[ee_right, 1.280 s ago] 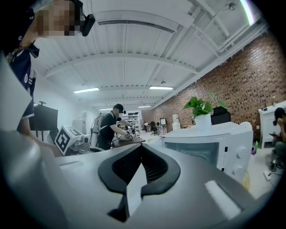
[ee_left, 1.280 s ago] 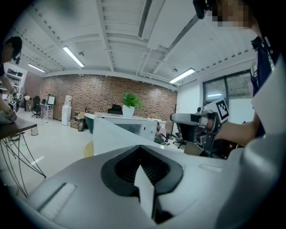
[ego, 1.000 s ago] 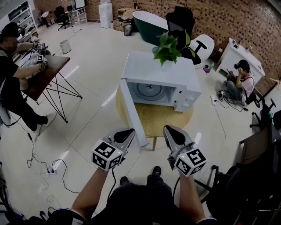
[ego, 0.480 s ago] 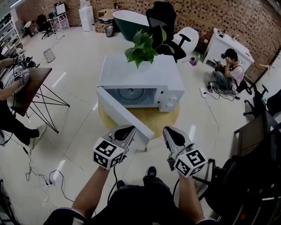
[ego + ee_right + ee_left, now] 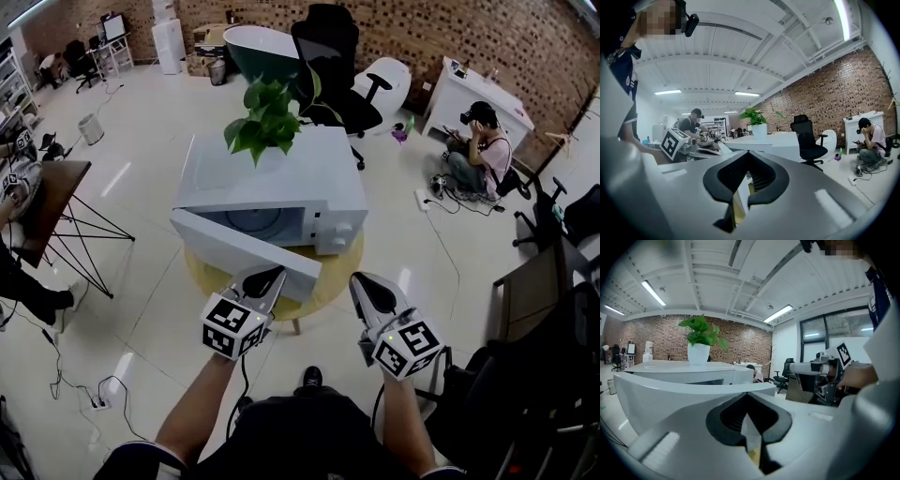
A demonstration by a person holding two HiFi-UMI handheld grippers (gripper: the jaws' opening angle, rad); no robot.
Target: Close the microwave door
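A white microwave (image 5: pixel 281 178) stands on a round wooden table (image 5: pixel 342 267), with a potted plant (image 5: pixel 267 117) on top of it. Its door (image 5: pixel 239 248) is hinged at the left and stands partly open, slanting out toward me. My left gripper (image 5: pixel 266 279) is shut, and its tip rests against the door's outer face near the free edge. In the left gripper view the door (image 5: pixel 679 397) fills the space just beyond the gripper (image 5: pixel 749 401). My right gripper (image 5: pixel 369 289) is shut and empty, and hangs in front of the table's right edge, apart from the microwave (image 5: pixel 773 145).
A black office chair (image 5: pixel 328 56) and a white chair (image 5: pixel 384 80) stand behind the microwave. A dark table (image 5: pixel 42 202) with thin legs is at the left. A person (image 5: pixel 473 145) sits on the floor by a white desk (image 5: pixel 478 98). Cables and a power strip (image 5: pixel 94 403) lie on the floor.
The door has swung from wide open toward the microwave's front with my left gripper against it. The view has shifted so the microwave sits further left and nearer.
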